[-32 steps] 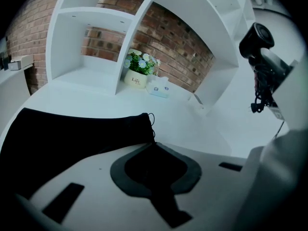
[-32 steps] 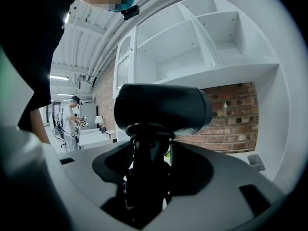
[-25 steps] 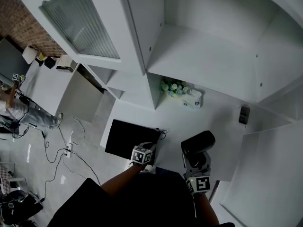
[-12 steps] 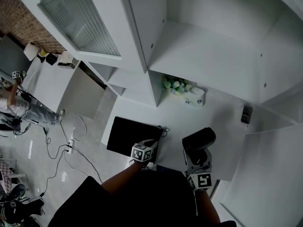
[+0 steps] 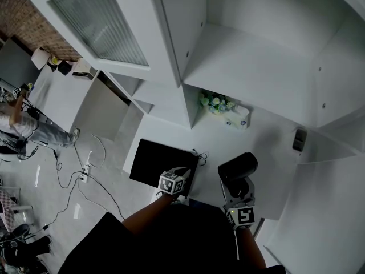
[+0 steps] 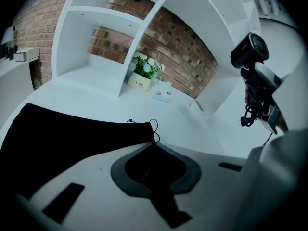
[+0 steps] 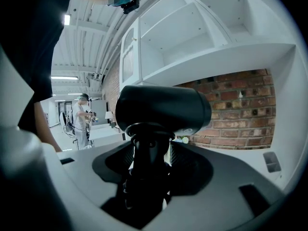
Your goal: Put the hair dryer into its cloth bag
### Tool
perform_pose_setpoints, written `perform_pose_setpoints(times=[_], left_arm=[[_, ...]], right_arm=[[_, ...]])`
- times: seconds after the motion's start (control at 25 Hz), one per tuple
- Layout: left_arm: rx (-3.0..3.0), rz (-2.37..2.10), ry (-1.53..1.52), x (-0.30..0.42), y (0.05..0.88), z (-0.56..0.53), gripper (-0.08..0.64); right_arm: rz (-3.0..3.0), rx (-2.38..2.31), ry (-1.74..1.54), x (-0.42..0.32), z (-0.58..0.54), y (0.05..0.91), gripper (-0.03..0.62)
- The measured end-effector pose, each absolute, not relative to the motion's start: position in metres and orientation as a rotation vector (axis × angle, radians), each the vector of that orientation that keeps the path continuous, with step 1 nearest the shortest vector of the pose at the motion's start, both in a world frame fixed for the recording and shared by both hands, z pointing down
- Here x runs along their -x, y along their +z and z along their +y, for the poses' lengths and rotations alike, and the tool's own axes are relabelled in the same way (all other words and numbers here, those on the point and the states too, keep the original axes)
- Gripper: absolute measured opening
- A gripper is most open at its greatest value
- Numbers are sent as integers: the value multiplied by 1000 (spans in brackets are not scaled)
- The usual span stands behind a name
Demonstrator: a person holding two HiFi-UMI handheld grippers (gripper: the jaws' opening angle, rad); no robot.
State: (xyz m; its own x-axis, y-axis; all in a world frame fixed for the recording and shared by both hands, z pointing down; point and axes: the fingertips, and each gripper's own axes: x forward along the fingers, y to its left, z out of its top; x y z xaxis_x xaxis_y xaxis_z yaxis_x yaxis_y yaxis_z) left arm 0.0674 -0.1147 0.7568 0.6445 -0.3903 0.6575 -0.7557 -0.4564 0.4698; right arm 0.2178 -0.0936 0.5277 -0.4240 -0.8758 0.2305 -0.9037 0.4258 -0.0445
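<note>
Bagging not yet begun: left gripper (image 6: 154, 146) nips the bag (image 6: 62, 134) by its edge, right gripper (image 7: 149, 153) clamps the hair dryer (image 7: 161, 109) by its handle, so the mouth likely needs lifting open next.

Black hair dryer (image 5: 238, 165), black cloth bag (image 5: 159, 160), white shelves (image 5: 256, 67)

Steep overhead, two low; shared counter (image 5: 268, 147)

Hair dryer (image 5: 238, 166): held in the right gripper (image 7: 150, 154), we find it slightly nearer the cloth bag (image 5: 162, 161) than before.
Right gripper: it seems to have sunk a little, though our head view is too steep to be sure.
Our view: the shelves (image 5: 251, 73) have slid rightward in frame.
</note>
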Motion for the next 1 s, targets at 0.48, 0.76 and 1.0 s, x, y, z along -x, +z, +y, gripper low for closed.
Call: perform_pose_setpoints(times=[0.48,0.76,1.0], left_arm=[[-2228,-915,690,-58,738,-119,31],[-2140,-909,538,-44,723,-127,31],[-2256,-859,605,-40,712,-128,31]], right_arm=[[-2552,-1343,281,-188,-102,576,249],[-2482,-1113,309,-160,-93,645,249],[-2361,-1020,312,-139,-82,696,249]])
